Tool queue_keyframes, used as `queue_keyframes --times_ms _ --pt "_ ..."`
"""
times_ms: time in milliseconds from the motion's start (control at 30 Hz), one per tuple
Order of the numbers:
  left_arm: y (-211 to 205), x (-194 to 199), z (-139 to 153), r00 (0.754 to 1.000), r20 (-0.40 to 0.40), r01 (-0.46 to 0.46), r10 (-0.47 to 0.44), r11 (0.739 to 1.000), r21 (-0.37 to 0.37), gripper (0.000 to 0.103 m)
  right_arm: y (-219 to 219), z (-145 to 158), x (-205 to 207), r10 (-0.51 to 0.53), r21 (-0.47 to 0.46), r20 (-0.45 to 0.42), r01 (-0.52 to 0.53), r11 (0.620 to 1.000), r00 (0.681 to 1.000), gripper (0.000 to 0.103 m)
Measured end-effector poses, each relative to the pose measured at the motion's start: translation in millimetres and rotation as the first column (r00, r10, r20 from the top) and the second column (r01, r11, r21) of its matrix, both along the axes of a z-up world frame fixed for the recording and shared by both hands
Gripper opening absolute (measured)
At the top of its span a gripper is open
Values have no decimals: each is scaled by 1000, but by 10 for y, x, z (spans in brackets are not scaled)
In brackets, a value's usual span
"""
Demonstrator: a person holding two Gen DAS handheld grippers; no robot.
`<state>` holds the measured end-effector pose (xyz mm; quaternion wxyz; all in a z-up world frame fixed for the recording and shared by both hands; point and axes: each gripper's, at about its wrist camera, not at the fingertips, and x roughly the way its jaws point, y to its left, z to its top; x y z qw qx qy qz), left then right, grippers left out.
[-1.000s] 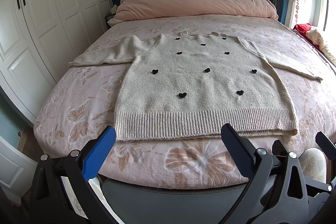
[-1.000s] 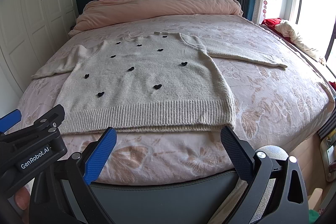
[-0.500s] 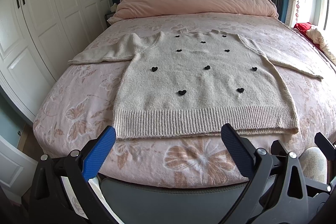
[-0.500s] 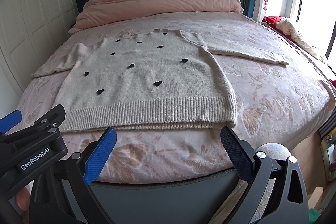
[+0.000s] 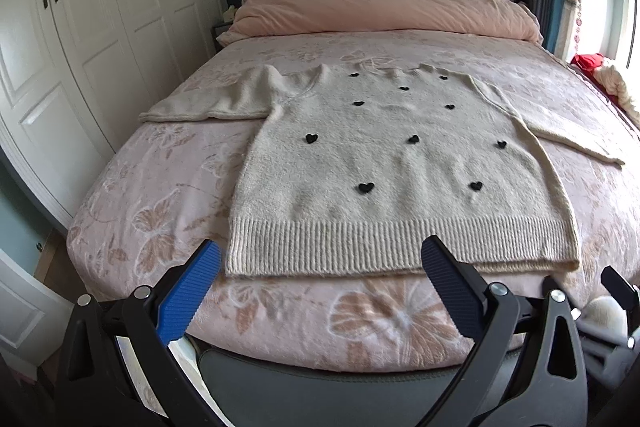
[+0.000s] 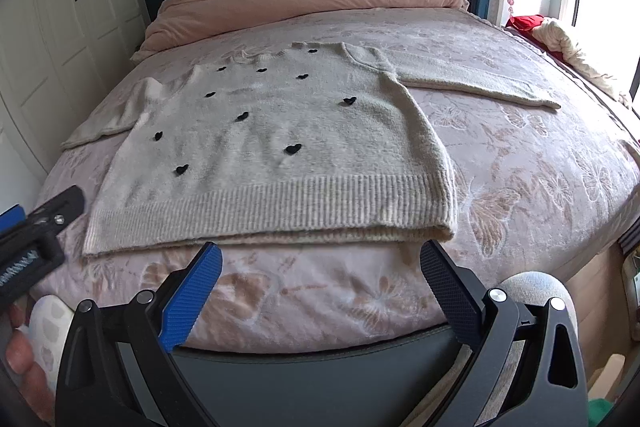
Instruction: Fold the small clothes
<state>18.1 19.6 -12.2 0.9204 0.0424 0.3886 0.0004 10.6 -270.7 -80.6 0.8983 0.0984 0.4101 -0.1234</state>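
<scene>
A cream knitted sweater (image 5: 400, 163) (image 6: 280, 147) with small black hearts lies flat on the bed, sleeves spread left and right, ribbed hem toward me. My left gripper (image 5: 320, 267) is open just in front of the hem's left half, nothing between its fingers. My right gripper (image 6: 320, 263) is open in front of the hem's right half, near its right corner, also holding nothing. The left tool's body (image 6: 36, 239) shows at the left edge of the right wrist view.
The bed (image 5: 160, 187) has a pink butterfly-patterned cover and a padded grey foot edge (image 5: 320, 387) right under both grippers. A pink duvet (image 5: 380, 7) is heaped at the headboard. White wardrobes (image 5: 80, 27) stand left; clothes (image 6: 568, 43) lie by the window on the right.
Both grippers have moved forward toward the bed; the sweater's hem now sits nearer the fingertips. Both stay open.
</scene>
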Motion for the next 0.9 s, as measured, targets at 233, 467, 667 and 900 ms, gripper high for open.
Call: queue_keyframes --times_ms 233,467,667,900 --pt "-27 539 -198 997 -71 -21 20 1000 -5 98 -1838 -39 689 -285 -5 35 285 958 958 98" --pt "-373 989 -469 991 -134 1 -2 1000 -5 98 -3571 -337 1473 -509 84 -23 509 856 860 96" --pt "-630 1200 -715 983 -179 41 -38 999 14 98 -4324 -678 1748 -620 111 -75 624 773 781 89" --pt "-852 1341 -986 970 -233 81 -73 996 25 98 -4510 -851 1978 -629 50 -70 633 773 774 72"
